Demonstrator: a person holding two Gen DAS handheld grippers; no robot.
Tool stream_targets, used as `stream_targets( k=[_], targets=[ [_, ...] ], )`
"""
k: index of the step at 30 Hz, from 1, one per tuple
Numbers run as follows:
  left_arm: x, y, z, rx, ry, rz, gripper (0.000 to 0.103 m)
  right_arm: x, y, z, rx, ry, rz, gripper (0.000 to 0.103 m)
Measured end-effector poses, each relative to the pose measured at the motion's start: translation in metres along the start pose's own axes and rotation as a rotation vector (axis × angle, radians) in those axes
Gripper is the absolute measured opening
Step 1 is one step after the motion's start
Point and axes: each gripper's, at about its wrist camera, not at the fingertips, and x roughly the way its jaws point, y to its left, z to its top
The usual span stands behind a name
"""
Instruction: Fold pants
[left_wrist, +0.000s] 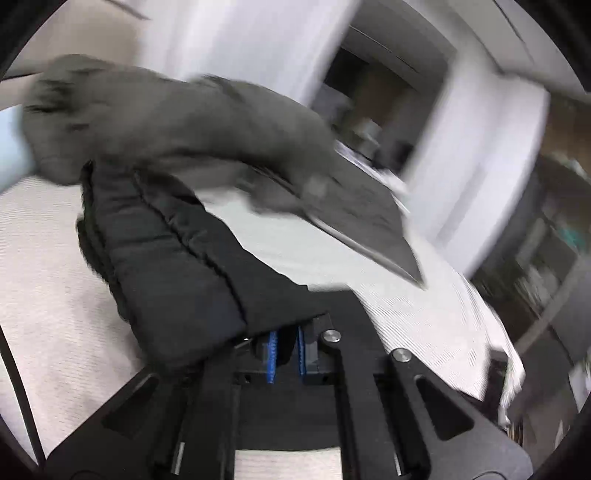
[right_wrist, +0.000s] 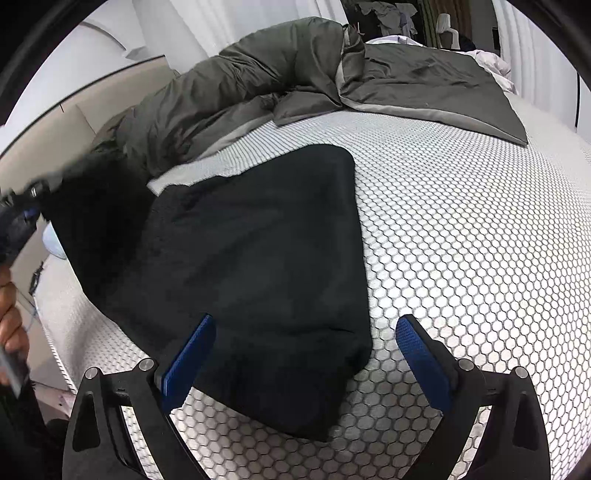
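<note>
Nearest, the left gripper pinches an edge of the black pants, lifting it to fold over, while the right gripper hangs spread above their near end on the mattress, duvet bunched toward twelve o'clock.

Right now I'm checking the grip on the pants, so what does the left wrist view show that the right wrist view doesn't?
Only the left wrist view shows the left gripper up close, pads shut on a fold of the black pants.

Only the right wrist view shows the right gripper open above the pants, not touching, plus most of the pants spread flat on the mattress.

Both show the pants, the mattress and the grey duvet.
</note>
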Motion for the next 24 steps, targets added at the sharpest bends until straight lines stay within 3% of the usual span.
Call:
stream_targets(
  k=[1, 3, 4, 5, 6, 9, 13, 17, 21, 24],
  targets=[
    [0.018, -0.023, -0.008, 0.038, 0.053, -0.037, 0.006, 0.000, -0.002, -0.001, 0.000, 0.003, -0.009, 0.099],
    [0.054, -0.053, -0.028, 0.084, 0.192, -0.124, 0.033, 0.000, -0.009, -0.002, 0.004, 0.009, -0.036, 0.099],
    [0.071, -0.062, -0.040, 0.090, 0.273, -0.146, 0.050, 0.000, -0.013, -0.003, 0.009, 0.011, -0.049, 0.099],
    [0.081, -0.067, -0.049, 0.096, 0.331, -0.139, 0.057, -0.002, -0.019, -0.004, 0.019, 0.013, -0.064, 0.099],
    [0.083, -0.069, -0.053, 0.107, 0.349, -0.127, 0.057, -0.003, -0.024, -0.005, 0.025, 0.015, -0.067, 0.099],
    [0.066, -0.057, -0.051, 0.094, 0.328, -0.163, 0.062, -0.011, -0.032, -0.007, 0.033, 0.001, -0.075, 0.099],
    [0.019, -0.004, -0.031, 0.066, 0.206, -0.173, 0.086, -0.019, -0.033, -0.007, 0.041, -0.032, -0.061, 0.099],
    [0.015, 0.044, -0.021, 0.017, 0.167, -0.084, 0.087, -0.026, -0.015, 0.001, 0.048, -0.110, 0.014, 0.099],
    [0.001, 0.069, -0.020, -0.032, 0.175, -0.213, 0.087, -0.025, 0.010, 0.012, 0.034, -0.168, 0.046, 0.099],
    [-0.009, 0.077, -0.019, -0.005, 0.169, -0.238, 0.087, -0.014, 0.038, 0.023, -0.012, -0.176, 0.089, 0.099]
  ],
)
